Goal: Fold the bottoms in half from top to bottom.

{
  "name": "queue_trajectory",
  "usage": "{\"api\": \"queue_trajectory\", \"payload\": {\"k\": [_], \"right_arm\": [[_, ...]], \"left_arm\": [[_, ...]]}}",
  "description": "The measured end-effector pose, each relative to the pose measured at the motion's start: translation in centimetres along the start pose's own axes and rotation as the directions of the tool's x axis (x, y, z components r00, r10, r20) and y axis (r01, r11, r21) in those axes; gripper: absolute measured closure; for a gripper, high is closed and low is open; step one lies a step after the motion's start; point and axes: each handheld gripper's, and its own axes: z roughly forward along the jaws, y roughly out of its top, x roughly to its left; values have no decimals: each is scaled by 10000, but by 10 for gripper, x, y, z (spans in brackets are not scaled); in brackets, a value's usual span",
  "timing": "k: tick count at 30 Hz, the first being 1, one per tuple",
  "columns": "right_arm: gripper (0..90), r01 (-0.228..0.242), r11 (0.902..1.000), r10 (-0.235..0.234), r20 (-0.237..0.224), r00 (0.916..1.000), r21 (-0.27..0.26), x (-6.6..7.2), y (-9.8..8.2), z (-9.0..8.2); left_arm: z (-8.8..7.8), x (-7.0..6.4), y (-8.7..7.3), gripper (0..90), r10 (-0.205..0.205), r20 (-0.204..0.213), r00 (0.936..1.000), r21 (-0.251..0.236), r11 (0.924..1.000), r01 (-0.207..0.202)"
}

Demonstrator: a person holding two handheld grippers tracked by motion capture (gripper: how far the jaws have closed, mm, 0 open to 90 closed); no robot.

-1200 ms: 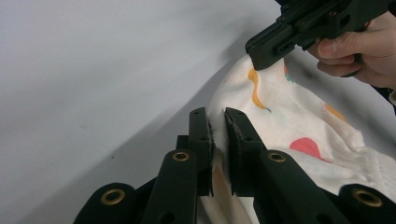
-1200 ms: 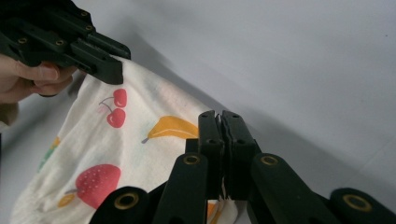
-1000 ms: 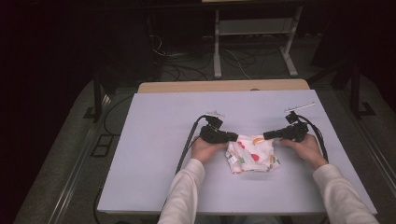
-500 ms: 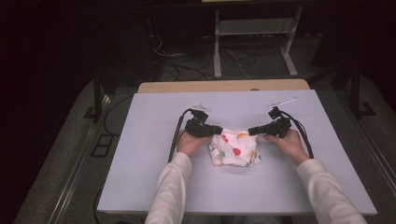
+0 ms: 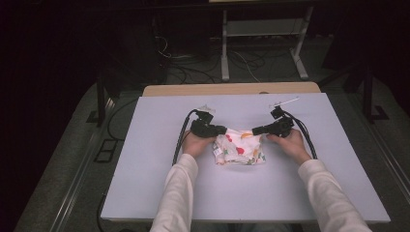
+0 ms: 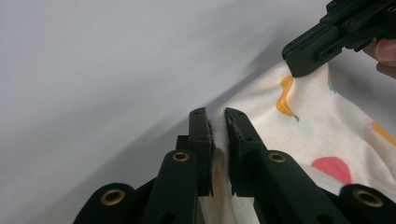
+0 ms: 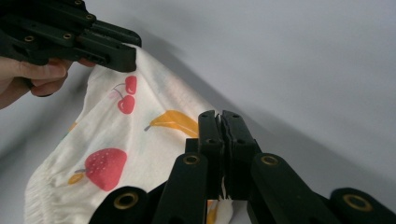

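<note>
Cloth (image 5: pixel 239 147) edges hidden inside both clamped grippers.

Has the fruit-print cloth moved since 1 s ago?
Yes. The fruit-print cloth, pinched by the left gripper and right gripper, shifted leftward and slightly toward the wooden table edge.

Open table all round, cloth at centre
Only the fruit-print cloth (image 5: pixel 239 147) is lying mid-table (image 5: pixel 145 183); every edge and corner is sitting bare.

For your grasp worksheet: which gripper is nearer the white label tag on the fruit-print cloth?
Left. The left gripper grips the cloth corner just above the tag; the right gripper grips the opposite corner.
</note>
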Motion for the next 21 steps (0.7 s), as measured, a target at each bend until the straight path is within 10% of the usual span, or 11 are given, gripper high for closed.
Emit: {"api": "queue_trajectory", "payload": {"k": [21], "right_arm": [[827, 108, 9978, -84, 372, 9993, -648, 0, 7, 8]], "left_arm": [[-1, 5, 0, 735, -188, -518, 9985, -452, 9988, 164]]}}
